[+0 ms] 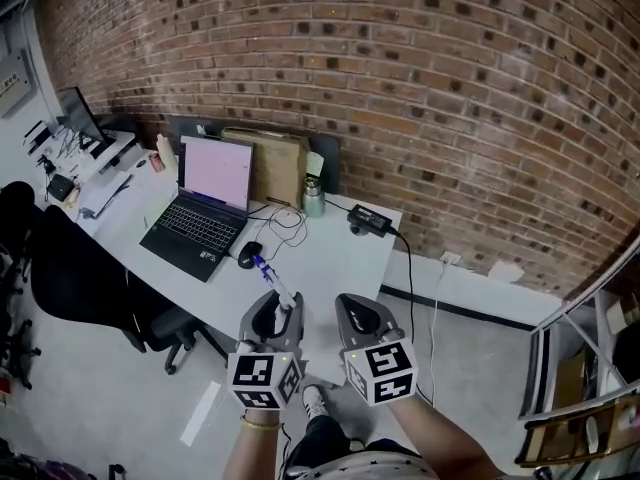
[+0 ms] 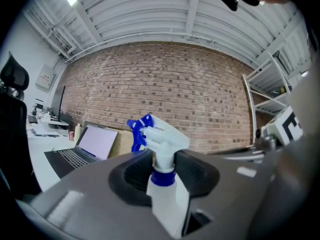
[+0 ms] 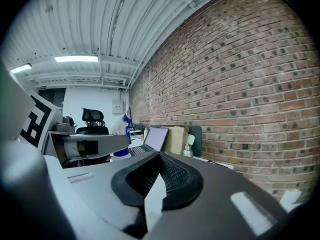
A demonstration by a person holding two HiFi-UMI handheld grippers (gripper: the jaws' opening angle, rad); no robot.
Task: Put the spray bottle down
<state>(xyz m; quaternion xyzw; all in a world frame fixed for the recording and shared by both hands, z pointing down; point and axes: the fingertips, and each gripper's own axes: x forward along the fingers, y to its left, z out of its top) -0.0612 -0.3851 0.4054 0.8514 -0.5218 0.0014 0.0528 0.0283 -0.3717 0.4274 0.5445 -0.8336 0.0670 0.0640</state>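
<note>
Ahead of and below my left tool [image 2: 164, 170] lies the desk [image 1: 335, 253]; that tool is clamped on the neck of the upright spray bottle [image 2: 162, 135], nozzle pointing deskward, while my right tool [image 3: 159, 176], jaws together and empty, hangs alongside.

**A:** Bright and even. A ceiling strip [image 3: 77, 58] overhead, out from the brick wall [image 1: 400, 78], burns pure white in both gripper views.

**B:** Any shadows?

**A:** Only soft, faint ones under the desk [image 1: 330, 258] in front of the wall. The laptop screen [image 1: 215, 171] before the wall glares pale pink.

**B:** And sharpness?

**A:** The wall's courses bow hard towards the picture edges, and the gripper views have black corners. Close to the lens the spray bottle [image 2: 162, 179] goes soft low down, while the wall behind it stays fairly crisp.
</note>
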